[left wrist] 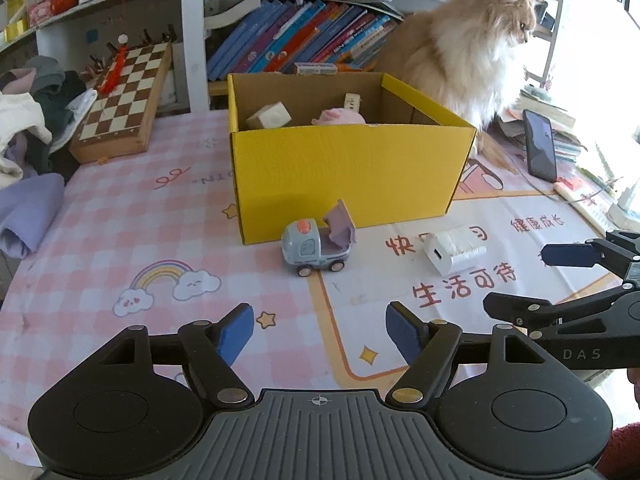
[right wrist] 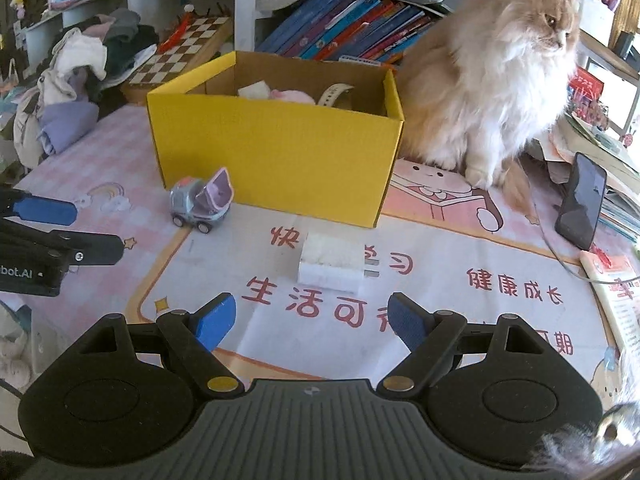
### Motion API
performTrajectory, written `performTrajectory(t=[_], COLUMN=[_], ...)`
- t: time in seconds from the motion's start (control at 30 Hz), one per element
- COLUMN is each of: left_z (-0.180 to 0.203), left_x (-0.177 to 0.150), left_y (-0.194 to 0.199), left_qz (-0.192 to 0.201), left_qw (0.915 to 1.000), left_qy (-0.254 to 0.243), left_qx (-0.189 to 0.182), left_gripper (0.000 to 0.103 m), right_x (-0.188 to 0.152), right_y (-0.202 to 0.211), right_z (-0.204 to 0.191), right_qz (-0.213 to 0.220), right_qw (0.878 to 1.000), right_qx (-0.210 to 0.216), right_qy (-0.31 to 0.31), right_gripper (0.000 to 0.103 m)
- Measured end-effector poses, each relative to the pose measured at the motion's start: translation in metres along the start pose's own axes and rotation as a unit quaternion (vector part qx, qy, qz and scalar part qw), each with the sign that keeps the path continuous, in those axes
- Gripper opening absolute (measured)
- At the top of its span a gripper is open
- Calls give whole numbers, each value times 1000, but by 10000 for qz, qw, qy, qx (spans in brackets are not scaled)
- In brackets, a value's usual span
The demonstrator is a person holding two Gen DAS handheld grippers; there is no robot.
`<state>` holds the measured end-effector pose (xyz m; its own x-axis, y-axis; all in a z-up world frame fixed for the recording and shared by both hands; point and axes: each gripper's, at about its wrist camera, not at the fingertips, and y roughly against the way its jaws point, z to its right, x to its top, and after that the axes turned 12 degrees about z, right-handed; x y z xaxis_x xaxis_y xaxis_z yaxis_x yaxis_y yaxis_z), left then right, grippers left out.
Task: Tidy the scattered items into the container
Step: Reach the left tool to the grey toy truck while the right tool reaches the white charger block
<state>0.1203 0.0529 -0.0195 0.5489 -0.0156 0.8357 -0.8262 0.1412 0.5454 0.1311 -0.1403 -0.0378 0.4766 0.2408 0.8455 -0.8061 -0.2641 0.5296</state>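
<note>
A yellow cardboard box (left wrist: 344, 168) (right wrist: 276, 148) stands on the table; a beige cube, a pink soft item and a white piece lie inside. In front of it sits a grey toy truck (left wrist: 316, 246) (right wrist: 202, 204) with a raised purple bed. A white charger plug (left wrist: 454, 250) (right wrist: 334, 264) lies to its right. My left gripper (left wrist: 320, 334) is open, a short way before the truck, with nothing between its fingers. My right gripper (right wrist: 312, 320) is open just short of the charger. Each gripper shows in the other's view at the side (left wrist: 532, 280) (right wrist: 76, 228).
A long-haired cat (left wrist: 468, 52) (right wrist: 492, 92) sits right of the box. A propped phone (left wrist: 540, 150) (right wrist: 582, 206) and stacked papers are at the right. A chessboard (left wrist: 124, 100), clothes (left wrist: 28, 128) and leaning books (left wrist: 296, 36) line the back.
</note>
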Motion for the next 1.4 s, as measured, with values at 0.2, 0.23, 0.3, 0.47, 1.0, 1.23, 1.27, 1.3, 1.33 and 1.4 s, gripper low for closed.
performTrajectory(t=[0.2, 0.23, 0.3, 0.47, 1.0, 1.23, 1.27, 1.3, 1.33, 1.4], left_z=[3, 3, 4, 6, 7, 10, 11, 11, 11, 12], left_x=[1, 1, 1, 2, 6, 11, 12, 14, 14, 16], left_y=[-5, -7, -9, -16, -36, -48, -51, -53, -56, -61], left_qz=[-27, -41, -66, -115, -226, -210, -197, -195, -205, -225], left_qw=[10000, 10000, 9999, 9998, 9992, 9993, 9993, 9993, 9992, 9991], left_qy=[19, 27, 35, 26, 82, 44, 52, 60, 65, 61], left_qx=[47, 58, 83, 172, 319, 323, 323, 327, 336, 351], left_gripper=[77, 77, 77, 78, 82, 83, 83, 83, 83, 83], right_x=[-1, -1, -1, -2, 3, 6, 6, 7, 7, 8], right_y=[-5, -6, -8, -13, -36, -47, -49, -51, -52, -56], right_z=[3, 4, 5, 8, 21, 27, 27, 28, 28, 28], right_qz=[-98, -115, -147, -214, -410, -508, -520, -533, -550, -584], right_qw=[9999, 9999, 9999, 9997, 9991, 9985, 9984, 9983, 9982, 9979], right_qx=[39, 46, 59, 75, 141, 184, 198, 213, 231, 271], right_qy=[7, 8, 11, 6, -10, 32, 44, 53, 60, 74], right_gripper=[83, 83, 83, 83, 83, 86, 86, 86, 86, 86])
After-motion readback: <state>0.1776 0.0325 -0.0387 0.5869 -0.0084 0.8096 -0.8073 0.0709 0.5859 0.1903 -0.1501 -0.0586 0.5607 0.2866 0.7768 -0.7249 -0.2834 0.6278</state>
